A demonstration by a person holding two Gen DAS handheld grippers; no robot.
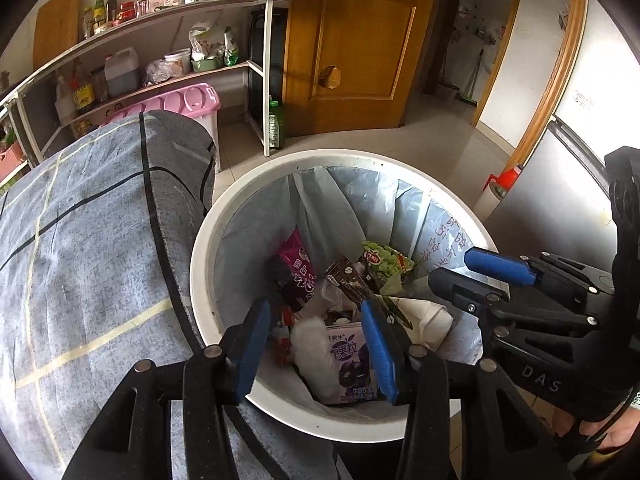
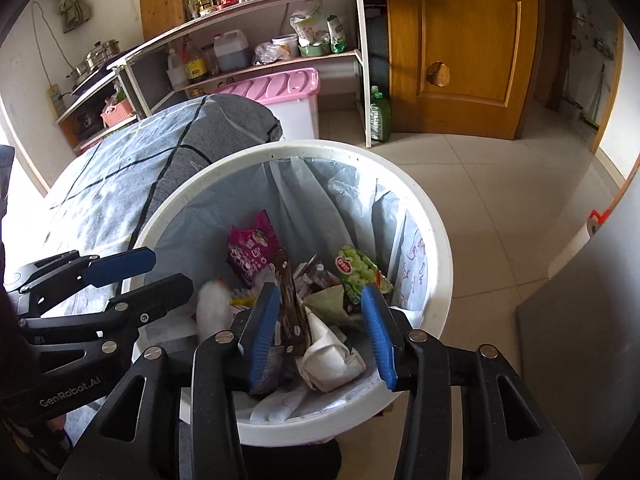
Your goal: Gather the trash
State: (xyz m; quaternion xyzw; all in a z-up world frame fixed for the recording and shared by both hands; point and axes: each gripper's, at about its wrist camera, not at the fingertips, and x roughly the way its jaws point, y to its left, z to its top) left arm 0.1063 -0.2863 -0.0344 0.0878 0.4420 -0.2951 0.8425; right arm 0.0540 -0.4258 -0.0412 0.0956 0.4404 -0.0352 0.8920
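Observation:
A white round trash bin [image 1: 200, 280] [image 2: 436, 240] with a pale plastic liner holds several wrappers: a pink packet [image 1: 298, 268] [image 2: 250, 250], a green grape packet [image 1: 384, 262] [image 2: 358, 270], a brown wrapper [image 1: 348, 280] [image 2: 294, 312], a purple drink carton [image 1: 350, 364] and crumpled white paper [image 1: 424, 318] [image 2: 330, 356]. My left gripper [image 1: 320, 344] [image 2: 160, 276] is open and empty above the bin's near side. My right gripper [image 2: 322, 332] [image 1: 464, 268] is open over the bin, the brown wrapper lying loose between its jaws.
A table under a grey-blue checked cloth [image 1: 88, 248] [image 2: 132, 172] touches the bin's left side. Behind stand shelves with bottles [image 1: 120, 60], a pink-lidded box [image 1: 180, 102], a green bottle [image 1: 276, 124] on the floor and a wooden door [image 1: 352, 40]. A grey cabinet [image 1: 560, 200] is at right.

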